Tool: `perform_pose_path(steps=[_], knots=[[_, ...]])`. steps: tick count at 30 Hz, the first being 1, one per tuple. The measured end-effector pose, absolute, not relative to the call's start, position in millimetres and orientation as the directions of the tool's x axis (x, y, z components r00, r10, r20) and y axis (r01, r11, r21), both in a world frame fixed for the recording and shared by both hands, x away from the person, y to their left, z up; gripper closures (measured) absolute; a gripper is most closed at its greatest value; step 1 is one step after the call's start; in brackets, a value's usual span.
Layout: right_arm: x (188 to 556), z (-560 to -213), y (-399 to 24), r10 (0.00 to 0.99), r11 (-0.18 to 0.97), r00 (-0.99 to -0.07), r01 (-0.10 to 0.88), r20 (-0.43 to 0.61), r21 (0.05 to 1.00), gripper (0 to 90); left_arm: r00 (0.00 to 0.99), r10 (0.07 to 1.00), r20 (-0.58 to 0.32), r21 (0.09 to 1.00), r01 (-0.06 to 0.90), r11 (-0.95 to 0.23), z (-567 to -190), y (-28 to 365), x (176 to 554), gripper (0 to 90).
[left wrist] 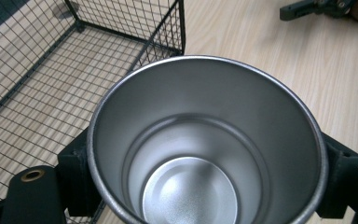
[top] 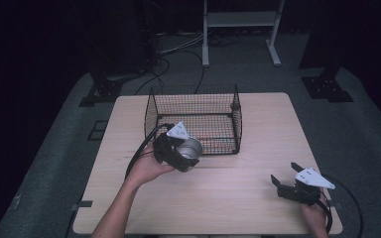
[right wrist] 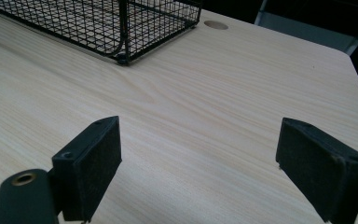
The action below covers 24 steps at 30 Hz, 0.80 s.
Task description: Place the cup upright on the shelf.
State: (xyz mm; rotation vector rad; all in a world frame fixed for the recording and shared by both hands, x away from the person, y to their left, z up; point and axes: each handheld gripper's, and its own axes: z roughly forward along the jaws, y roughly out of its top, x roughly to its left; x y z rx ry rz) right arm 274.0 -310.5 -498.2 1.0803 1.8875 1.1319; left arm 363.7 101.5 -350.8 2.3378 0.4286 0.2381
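Note:
A shiny steel cup (top: 190, 149) is held in the air by my left gripper (top: 181, 154), whose jaws are shut on its sides. It hangs at the front left corner of a black wire basket (top: 193, 101). In the left gripper view the cup (left wrist: 205, 140) opens toward the camera, empty inside, with the basket (left wrist: 51, 70) just behind it on the left. My right gripper (top: 284, 179) rests low over the table's front right, open. Its pads (right wrist: 91, 163) stand wide apart with bare wood between them.
The light wooden table (top: 258, 124) carries the basket at its back middle; the basket's near corner (right wrist: 121, 57) shows in the right gripper view. A round hole (right wrist: 216, 24) sits in the tabletop near its far edge. Dark floor, cables and a white frame (top: 238, 25) lie beyond.

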Motion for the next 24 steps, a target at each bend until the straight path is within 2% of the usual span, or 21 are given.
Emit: perform_pose_path(steps=[24], knots=[[274,-498,-311,0.895,0.274,-0.428,0.308,-0.124,0.911,13.4,0.937,0.344,0.055,0.673,0.22,-0.706,-311,81,397,16.3]])
